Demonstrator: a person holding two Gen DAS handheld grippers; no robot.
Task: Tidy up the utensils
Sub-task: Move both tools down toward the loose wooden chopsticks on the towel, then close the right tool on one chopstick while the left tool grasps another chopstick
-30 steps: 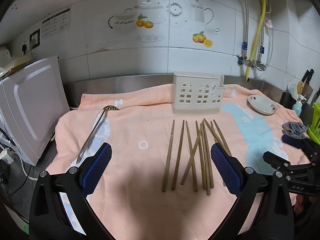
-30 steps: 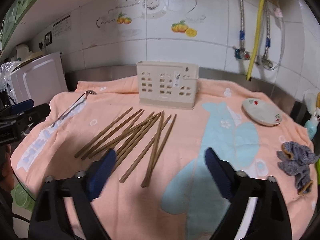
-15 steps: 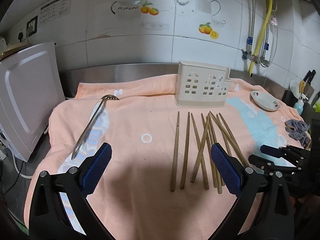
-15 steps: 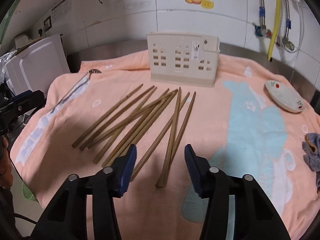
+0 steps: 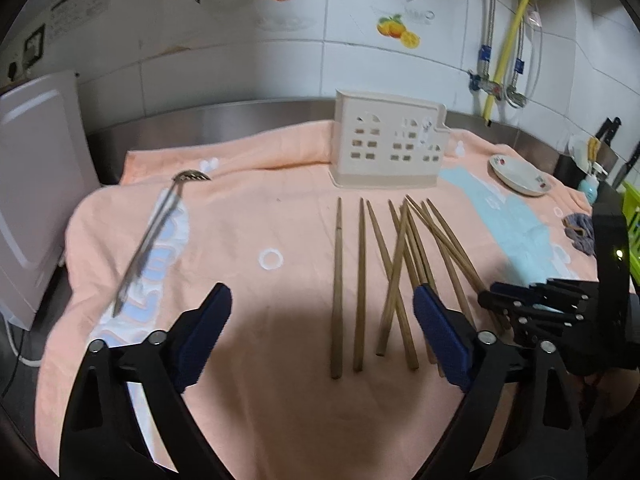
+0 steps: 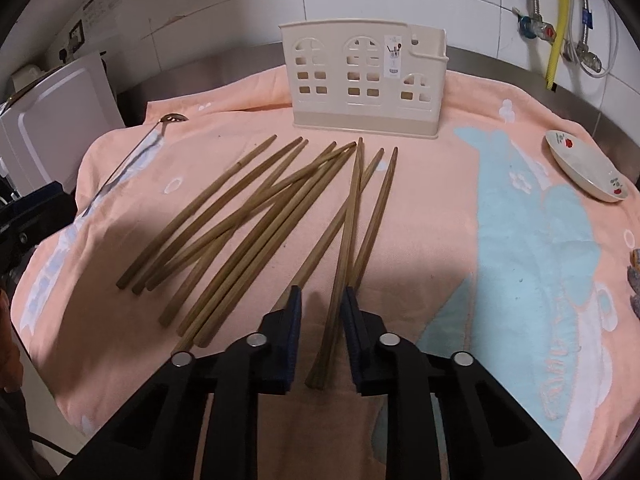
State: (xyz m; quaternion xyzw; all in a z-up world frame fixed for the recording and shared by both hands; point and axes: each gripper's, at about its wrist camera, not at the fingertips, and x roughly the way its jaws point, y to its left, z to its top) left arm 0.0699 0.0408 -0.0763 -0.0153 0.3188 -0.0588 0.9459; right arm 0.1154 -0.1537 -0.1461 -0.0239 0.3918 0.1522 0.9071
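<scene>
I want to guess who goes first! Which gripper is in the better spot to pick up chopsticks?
Probably the right gripper. Its jaws are closing around the thick ends of chopsticks lying between them. The left gripper hangs wide, with its jaws closing, above the towel, gripping nothing.

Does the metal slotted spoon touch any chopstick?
Apart. The left wrist view shows bare towel between the slotted spoon and the nearest chopstick.

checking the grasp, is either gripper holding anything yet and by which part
Nothing is gripped yet: right gripper is closing around a chopstick near its thick end; left gripper holds nothing.
</scene>
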